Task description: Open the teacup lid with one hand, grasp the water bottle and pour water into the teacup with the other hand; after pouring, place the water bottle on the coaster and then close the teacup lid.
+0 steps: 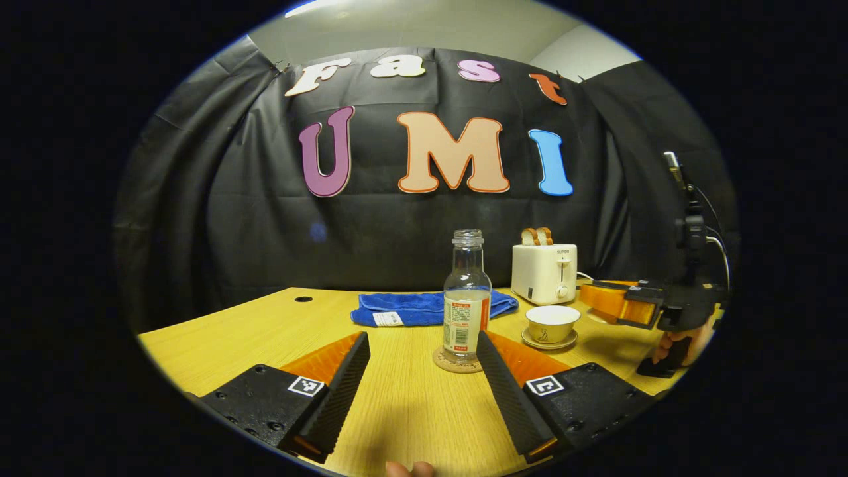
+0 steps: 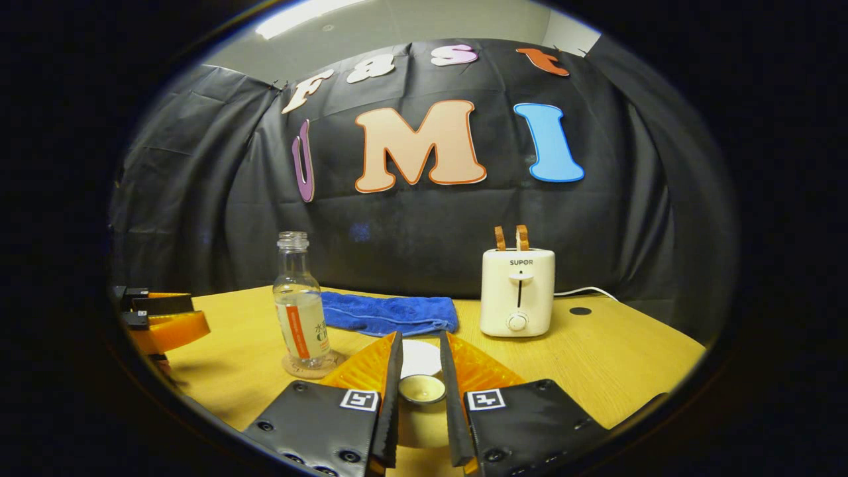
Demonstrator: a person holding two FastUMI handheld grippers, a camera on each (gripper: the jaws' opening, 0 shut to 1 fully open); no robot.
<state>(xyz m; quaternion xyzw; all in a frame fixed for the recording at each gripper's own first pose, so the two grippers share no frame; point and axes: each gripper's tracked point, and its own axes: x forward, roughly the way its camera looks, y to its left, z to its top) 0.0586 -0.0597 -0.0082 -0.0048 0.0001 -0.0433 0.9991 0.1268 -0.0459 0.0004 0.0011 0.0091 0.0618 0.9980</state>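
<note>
The right gripper [image 2: 421,404] clenches the small knob of the teacup lid [image 2: 421,389] – light, brittle china – while the left gripper [image 1: 424,377], released wide, faces the slick glass water bottle [image 1: 467,298] standing ahead on its coaster [image 1: 457,363], the teacup [image 1: 552,323] farther right.

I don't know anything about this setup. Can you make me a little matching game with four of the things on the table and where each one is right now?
Things:
1. water bottle
2. teacup
3. teacup lid
4. blue cloth

Places or states:
A. lying flat on the table behind the bottle
B. gripped between the fingers of the right tool
C. standing upright on the coaster
D. uncovered, sitting on its saucer

Pairs: 1-C, 2-D, 3-B, 4-A
</note>
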